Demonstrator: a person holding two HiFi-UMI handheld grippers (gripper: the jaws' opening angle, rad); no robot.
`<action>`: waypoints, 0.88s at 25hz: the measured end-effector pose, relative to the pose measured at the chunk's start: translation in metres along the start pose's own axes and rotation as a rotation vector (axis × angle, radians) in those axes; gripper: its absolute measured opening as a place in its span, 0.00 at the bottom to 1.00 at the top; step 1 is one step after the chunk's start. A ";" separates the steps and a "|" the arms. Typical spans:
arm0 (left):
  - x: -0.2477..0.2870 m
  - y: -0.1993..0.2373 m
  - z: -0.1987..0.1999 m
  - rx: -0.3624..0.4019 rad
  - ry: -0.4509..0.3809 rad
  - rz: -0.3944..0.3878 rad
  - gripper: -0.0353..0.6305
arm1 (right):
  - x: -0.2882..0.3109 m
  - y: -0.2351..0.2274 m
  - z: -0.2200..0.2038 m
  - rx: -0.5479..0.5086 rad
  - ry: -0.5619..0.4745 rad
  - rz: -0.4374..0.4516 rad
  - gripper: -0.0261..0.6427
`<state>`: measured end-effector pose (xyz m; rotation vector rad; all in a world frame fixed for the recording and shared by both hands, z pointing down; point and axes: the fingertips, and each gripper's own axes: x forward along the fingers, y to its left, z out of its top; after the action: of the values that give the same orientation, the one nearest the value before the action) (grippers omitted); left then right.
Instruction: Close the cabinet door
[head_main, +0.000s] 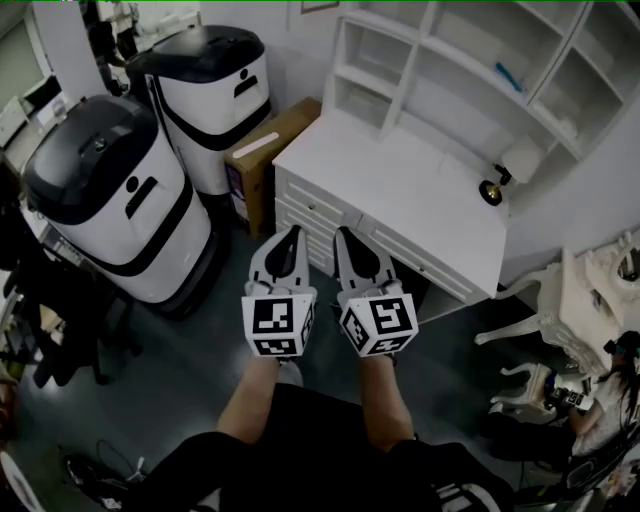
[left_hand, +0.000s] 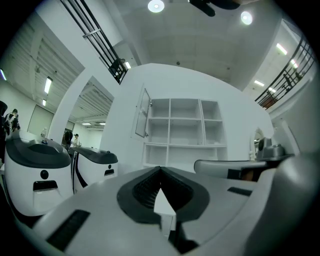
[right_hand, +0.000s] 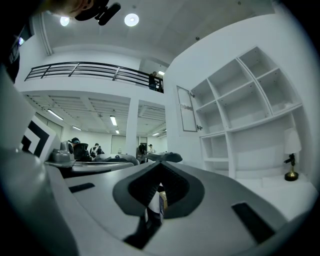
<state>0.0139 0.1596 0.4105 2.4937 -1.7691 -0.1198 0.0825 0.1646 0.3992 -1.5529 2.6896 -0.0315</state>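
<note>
Holding left gripper (head_main: 292, 232) and right gripper (head_main: 342, 232) side by side, close together, both aimed level at a white shelf unit (head_main: 470, 60) above a white worktop (head_main: 400, 190). Fingers (left_hand: 142, 187) pressed together on each, nothing gripped (plain in both gripper views). Cabinet door (left_hand: 143, 112) hanging open at the unit's upper left corner, swung outward, well apart from both grippers. Small lamp (head_main: 495, 185) standing near the worktop's right end, by the shelves. Left of the worktop, a cardboard box (head_main: 265, 150) leaning beside two black-and-white machines (head_main: 110, 200).
</note>
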 end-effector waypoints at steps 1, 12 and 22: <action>0.008 0.010 0.002 -0.005 -0.004 0.004 0.07 | 0.013 0.002 0.001 -0.004 0.002 0.004 0.07; 0.079 0.106 0.034 0.001 -0.042 -0.014 0.07 | 0.144 0.013 0.035 -0.061 -0.109 0.011 0.07; 0.105 0.156 0.060 -0.025 -0.104 -0.066 0.07 | 0.196 0.016 0.058 -0.169 -0.154 -0.008 0.07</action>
<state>-0.1044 0.0083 0.3669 2.5731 -1.7112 -0.2789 -0.0267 0.0032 0.3367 -1.5379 2.6247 0.3097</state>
